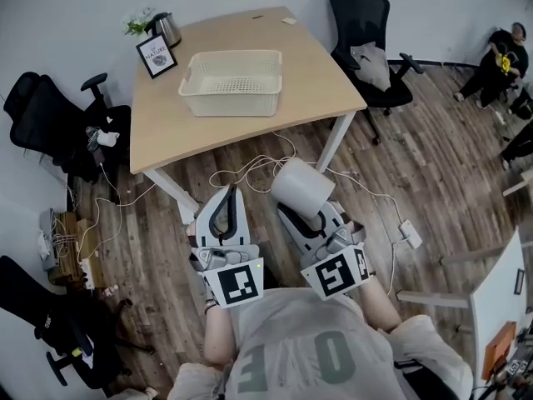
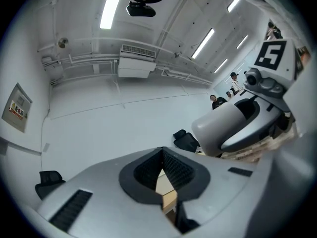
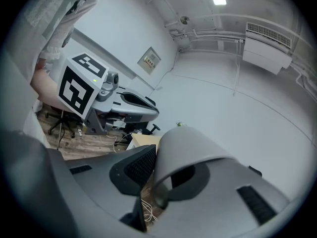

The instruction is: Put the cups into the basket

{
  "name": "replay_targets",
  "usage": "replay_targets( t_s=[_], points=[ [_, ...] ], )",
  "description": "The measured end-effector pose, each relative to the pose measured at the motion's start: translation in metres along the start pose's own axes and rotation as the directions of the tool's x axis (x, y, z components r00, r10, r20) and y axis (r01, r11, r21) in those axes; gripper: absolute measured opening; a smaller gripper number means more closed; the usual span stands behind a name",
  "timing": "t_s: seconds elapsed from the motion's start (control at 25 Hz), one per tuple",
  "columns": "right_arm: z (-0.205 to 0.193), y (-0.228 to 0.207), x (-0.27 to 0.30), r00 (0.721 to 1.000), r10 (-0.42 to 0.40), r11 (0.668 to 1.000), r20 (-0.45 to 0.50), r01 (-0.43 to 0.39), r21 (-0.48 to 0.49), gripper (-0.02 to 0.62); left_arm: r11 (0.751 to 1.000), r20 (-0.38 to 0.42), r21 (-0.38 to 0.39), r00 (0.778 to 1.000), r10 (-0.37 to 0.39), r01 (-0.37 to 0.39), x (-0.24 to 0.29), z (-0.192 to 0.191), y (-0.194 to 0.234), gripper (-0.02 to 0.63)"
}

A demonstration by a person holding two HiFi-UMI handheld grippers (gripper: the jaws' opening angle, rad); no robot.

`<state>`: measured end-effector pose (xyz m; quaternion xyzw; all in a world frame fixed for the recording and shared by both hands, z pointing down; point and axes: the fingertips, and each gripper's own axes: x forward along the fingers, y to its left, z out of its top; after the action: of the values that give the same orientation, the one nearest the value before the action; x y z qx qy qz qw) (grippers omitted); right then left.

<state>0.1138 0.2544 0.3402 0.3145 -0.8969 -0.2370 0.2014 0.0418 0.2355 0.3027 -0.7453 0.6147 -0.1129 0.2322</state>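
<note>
A grey cup (image 1: pixel 302 189) is held tilted over the wooden floor, and my right gripper (image 1: pixel 306 215) is shut on its wall; the cup (image 3: pixel 190 155) fills the middle of the right gripper view and also shows at the right of the left gripper view as a pale cup (image 2: pixel 223 128). My left gripper (image 1: pixel 223 213) hangs beside it with its jaws closed together and nothing between them (image 2: pixel 162 175). The cream slotted basket (image 1: pixel 231 82) stands on the wooden table (image 1: pixel 241 40), ahead of both grippers, with nothing visible in it.
A framed sign (image 1: pixel 156 55), a kettle (image 1: pixel 167 29) and a small plant (image 1: pixel 136 22) stand at the table's far left corner. Black office chairs (image 1: pixel 365 36) (image 1: pixel 50 119) flank the table. Cables (image 1: pixel 250 169) and a power strip (image 1: pixel 411 234) lie on the floor. A person sits at the far right (image 1: pixel 500 61).
</note>
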Motion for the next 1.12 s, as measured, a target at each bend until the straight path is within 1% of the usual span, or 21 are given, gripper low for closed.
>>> replay_targets(
  t_s=[0.2,0.36,0.48,0.64,0.88,1.12],
  points=[
    [0.016,-0.019,0.057,1.000,-0.021,1.000,-0.006,0.021,-0.016,0.060,1.000,0.022,0.008,1.000,-0.014,0.014,0.037,-0.014,0.046,0.008],
    [0.025,-0.025,0.099,0.999,-0.042,0.998,-0.016,0.041,-0.046,0.060,0.999,0.045,0.010,0.998,-0.042,0.041,0.058,-0.028,0.077,0.009],
    [0.029,-0.034,0.126,0.999,-0.043,0.997,-0.024,0.042,-0.069,0.060,0.999,0.044,0.005,0.998,-0.048,0.048,0.077,-0.042,0.094,0.008],
    [0.023,-0.052,0.142,0.999,-0.038,0.998,-0.022,0.036,-0.055,0.060,0.997,0.028,-0.017,0.997,-0.071,0.072,0.099,-0.051,0.091,0.009],
    [-0.003,-0.096,0.179,1.000,-0.002,0.998,-0.015,0.001,-0.060,0.060,0.998,0.002,-0.012,0.998,-0.058,0.058,0.154,-0.060,0.086,0.008],
    [-0.025,-0.153,0.232,0.999,0.037,0.997,0.029,-0.035,-0.062,0.060,1.000,-0.015,-0.005,1.000,-0.024,0.024,0.226,-0.072,0.092,0.008]
  ],
)
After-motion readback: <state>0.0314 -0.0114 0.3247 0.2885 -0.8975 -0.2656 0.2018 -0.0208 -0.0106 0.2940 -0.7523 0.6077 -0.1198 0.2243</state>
